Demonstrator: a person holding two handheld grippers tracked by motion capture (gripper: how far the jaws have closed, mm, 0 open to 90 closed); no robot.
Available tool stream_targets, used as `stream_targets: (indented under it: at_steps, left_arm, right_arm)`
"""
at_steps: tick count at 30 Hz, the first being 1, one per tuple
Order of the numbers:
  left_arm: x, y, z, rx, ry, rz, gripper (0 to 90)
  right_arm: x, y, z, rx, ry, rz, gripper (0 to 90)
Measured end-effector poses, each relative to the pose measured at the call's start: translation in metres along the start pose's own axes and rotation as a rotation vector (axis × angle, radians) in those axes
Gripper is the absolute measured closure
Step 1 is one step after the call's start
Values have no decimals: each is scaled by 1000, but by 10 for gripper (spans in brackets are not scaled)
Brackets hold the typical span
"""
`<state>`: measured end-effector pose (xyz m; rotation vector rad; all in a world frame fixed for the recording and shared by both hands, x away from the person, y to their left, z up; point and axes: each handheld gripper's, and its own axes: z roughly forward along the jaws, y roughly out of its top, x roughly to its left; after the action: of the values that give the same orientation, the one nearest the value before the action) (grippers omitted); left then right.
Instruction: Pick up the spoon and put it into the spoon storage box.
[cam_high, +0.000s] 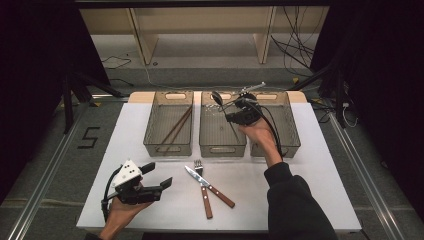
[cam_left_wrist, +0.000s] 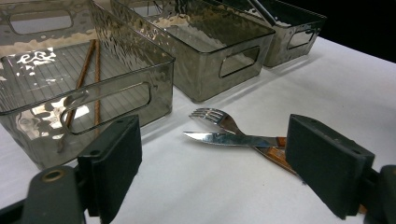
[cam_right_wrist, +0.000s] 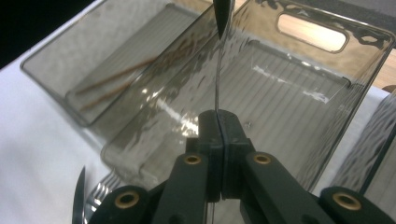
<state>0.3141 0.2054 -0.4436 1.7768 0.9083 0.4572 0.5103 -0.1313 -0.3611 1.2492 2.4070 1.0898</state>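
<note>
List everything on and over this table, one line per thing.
table: one, white, carries everything
bins: three, clear grey, side by side along the far edge
chopsticks: one pair, brown, lying in the left bin
fork: one, steel with a wooden handle, on the table in front of the middle bin
knife: one, steel with a wooden handle, crossed with the fork
spoon: one, dark metal, held above the middle bin
left gripper: black, fingers open, near the front left of the table
right gripper: black, fingers shut on the spoon
</note>
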Motion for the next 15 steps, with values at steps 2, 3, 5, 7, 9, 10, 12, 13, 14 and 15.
stream_targets:
  at_steps: [2, 3, 5, 7, 9, 10, 12, 13, 14, 15]
  left_arm:
    - [0, 0, 0, -1, 0, -1, 184]
    - [0, 0, 0, -1, 0, -1, 184]
    - [0, 0, 0, -1, -1, 2, 185]
    - [0, 0, 0, -1, -1, 3, 184]
    - [0, 0, 0, -3, -1, 1, 184]
    - [0, 0, 0, -4, -2, -1, 184]
    - [0, 0, 0, -3, -1, 0, 184]
    - [0, 0, 0, -3, -2, 0, 184]
    - [0, 0, 0, -2, -3, 1, 184]
    - [0, 0, 0, -3, -3, 1, 184]
  right_arm:
    - [-2, 3, 3, 1, -2, 12, 900]
    - [-2, 4, 5, 1, -4, 17, 900]
    - [-2, 7, 8, 7, -9, 21, 900]
    - [-3, 8, 11, 8, -21, 33, 900]
    - [-4, 7, 15, 11, -27, 44, 900]
    - [-5, 7, 17, 18, -29, 53, 900]
    - [-6, 6, 21, 26, -35, 62, 900]
    - [-6, 5, 23, 28, -32, 61, 900]
    - [-6, 5, 24, 29, -28, 68, 900]
    - [-6, 4, 26, 32, -30, 67, 900]
